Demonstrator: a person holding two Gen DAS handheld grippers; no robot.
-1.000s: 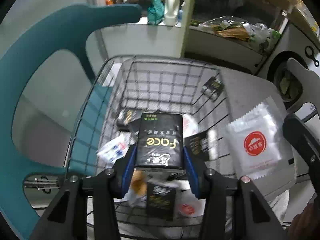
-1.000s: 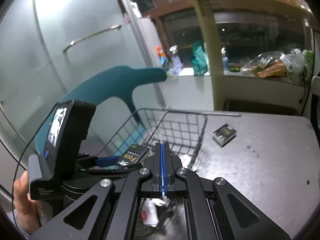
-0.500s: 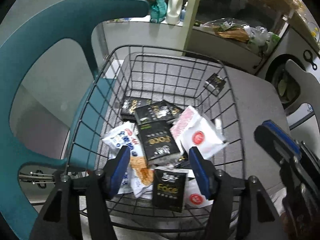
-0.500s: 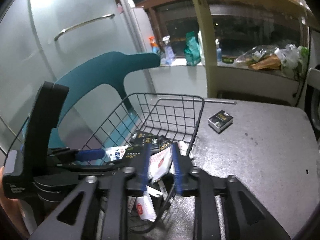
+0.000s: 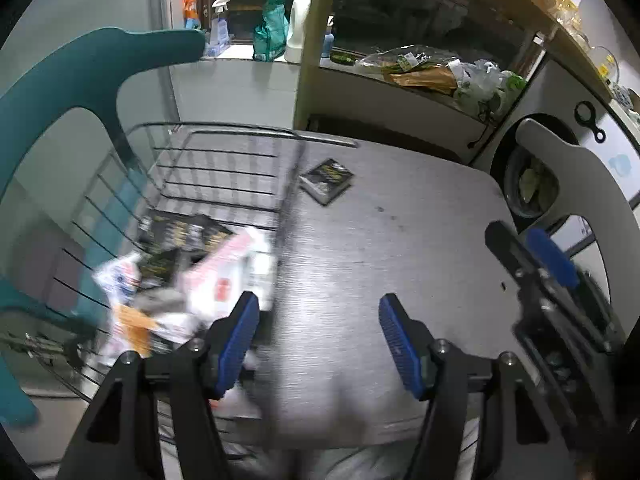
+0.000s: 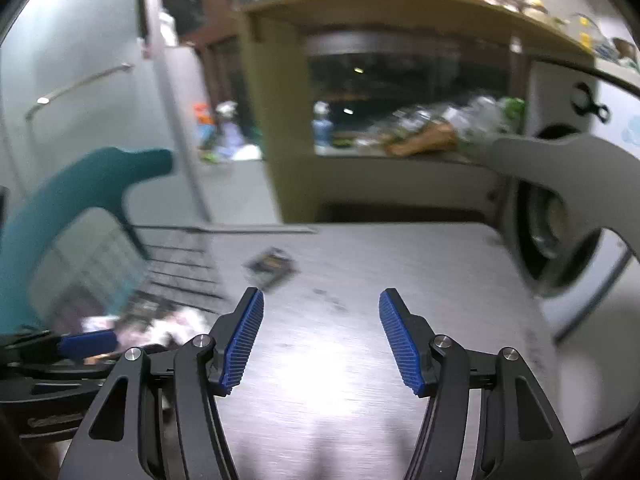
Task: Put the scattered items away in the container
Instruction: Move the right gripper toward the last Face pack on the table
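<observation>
A black wire basket point(image 5: 224, 140) stands at the left of the grey table point(image 5: 400, 248) and holds several black packs and white sachets point(image 5: 224, 272). One small black pack point(image 5: 327, 180) lies on the table just right of the basket; it also shows blurred in the right wrist view point(image 6: 272, 268). My left gripper point(image 5: 318, 340) is open and empty, over the table beside the basket's right wall. My right gripper point(image 6: 320, 340) is open and empty above the table, and shows at the right edge of the left wrist view point(image 5: 536, 256).
A teal chair point(image 5: 60, 92) stands behind and left of the basket. A grey chair back point(image 5: 580, 176) is at the right. A washing machine point(image 6: 548, 236) sits beyond the table's right edge. A counter with bottles point(image 5: 296, 24) and bags is at the back.
The left gripper let the black pack drop into the basket, the right gripper dropped the white sachet there too. Both opened wide and swung right, over the table.
</observation>
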